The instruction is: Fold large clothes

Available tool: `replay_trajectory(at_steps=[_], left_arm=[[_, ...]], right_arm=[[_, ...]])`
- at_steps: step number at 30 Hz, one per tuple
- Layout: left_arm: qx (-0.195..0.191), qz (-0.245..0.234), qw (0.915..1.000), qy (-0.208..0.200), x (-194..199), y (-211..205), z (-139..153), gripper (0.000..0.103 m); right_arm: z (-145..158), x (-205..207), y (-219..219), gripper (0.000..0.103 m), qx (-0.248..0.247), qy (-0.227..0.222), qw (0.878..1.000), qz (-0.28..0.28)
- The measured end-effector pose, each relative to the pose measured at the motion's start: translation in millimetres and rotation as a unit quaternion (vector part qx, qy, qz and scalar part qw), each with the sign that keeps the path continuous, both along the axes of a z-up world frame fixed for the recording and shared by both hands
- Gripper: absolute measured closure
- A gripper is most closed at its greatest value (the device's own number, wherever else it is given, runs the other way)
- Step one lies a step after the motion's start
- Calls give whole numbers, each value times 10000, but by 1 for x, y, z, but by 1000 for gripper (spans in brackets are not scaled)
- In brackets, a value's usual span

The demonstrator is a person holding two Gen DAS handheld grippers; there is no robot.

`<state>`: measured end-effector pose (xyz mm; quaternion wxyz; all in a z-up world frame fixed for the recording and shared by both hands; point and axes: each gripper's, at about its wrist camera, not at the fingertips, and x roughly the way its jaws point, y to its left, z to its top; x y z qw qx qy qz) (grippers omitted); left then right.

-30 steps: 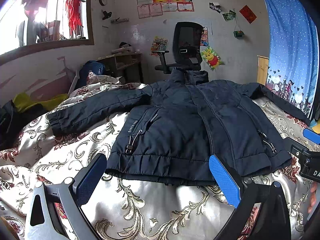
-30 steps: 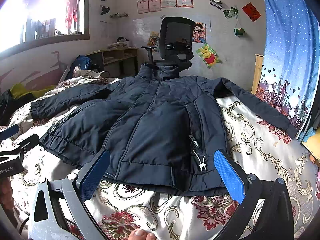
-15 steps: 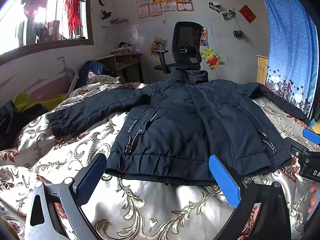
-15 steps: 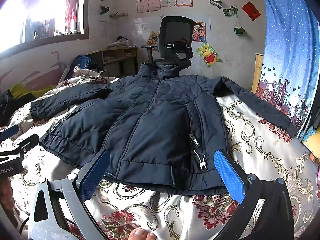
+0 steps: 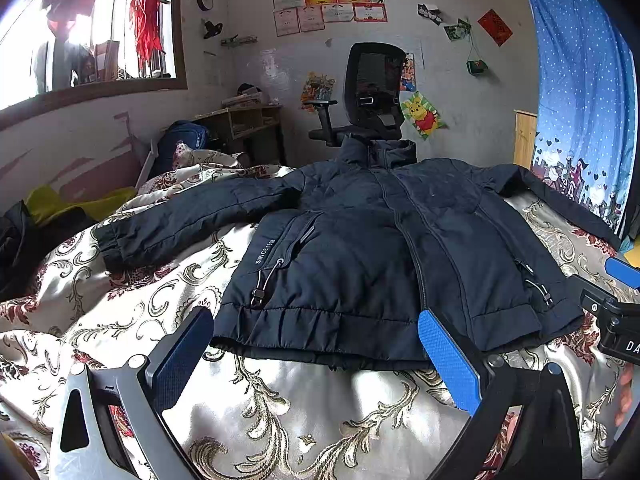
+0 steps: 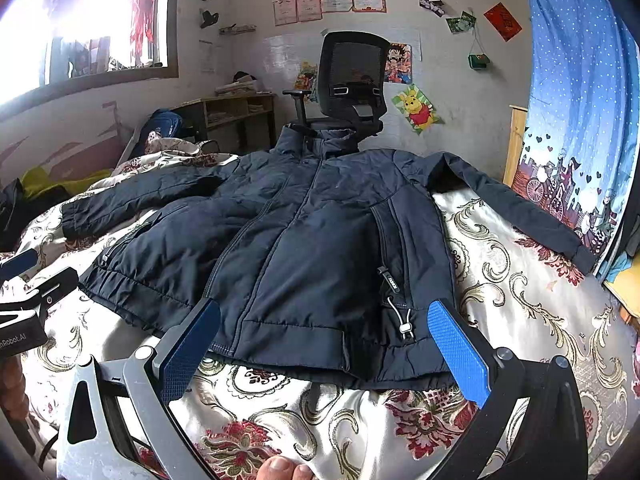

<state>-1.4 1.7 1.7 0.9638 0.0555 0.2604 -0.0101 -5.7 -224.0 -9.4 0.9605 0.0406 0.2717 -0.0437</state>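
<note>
A dark navy padded jacket (image 5: pixel 360 248) lies flat, front up and zipped, on the bed, collar toward the far wall and both sleeves spread out; it also shows in the right wrist view (image 6: pixel 312 240). My left gripper (image 5: pixel 316 356) is open and empty, just short of the hem's left half. My right gripper (image 6: pixel 324 348) is open and empty, just short of the hem's right half. Each gripper shows at the edge of the other's view: the right one (image 5: pixel 618 300), the left one (image 6: pixel 24 300).
The bed has a cream and red floral bedspread (image 5: pixel 280 420). A black office chair (image 5: pixel 372 92) and a wooden desk (image 5: pixel 240 120) stand behind the bed. A blue curtain (image 6: pixel 580 100) hangs on the right. Dark and yellow clothes (image 5: pixel 48 216) lie at the left. A toe (image 6: pixel 284 468) shows below.
The right wrist view has shifted slightly forward and up toward the hem. The left gripper and the jacket have not visibly moved.
</note>
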Motion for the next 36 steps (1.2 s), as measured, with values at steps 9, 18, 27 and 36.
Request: replay_trajectory(at_steps=[9,18,27,36], left_arm=[[72,-25,9998,159,1,-3,-5,0],[111,237,9983,527,23,1,-1,0],[139,501,9983,254,75,1,45,0],[183,226,9993,249,154,-27,76,0]], right_arm=[[-4,0,-1,1,6,36,10000,-6],[-5,24,-24,1,383,283,9987,-161],[29,106,-92,1,762,895,9918,-494],[22,143,-183,1,2082,1019,9662,-1130]])
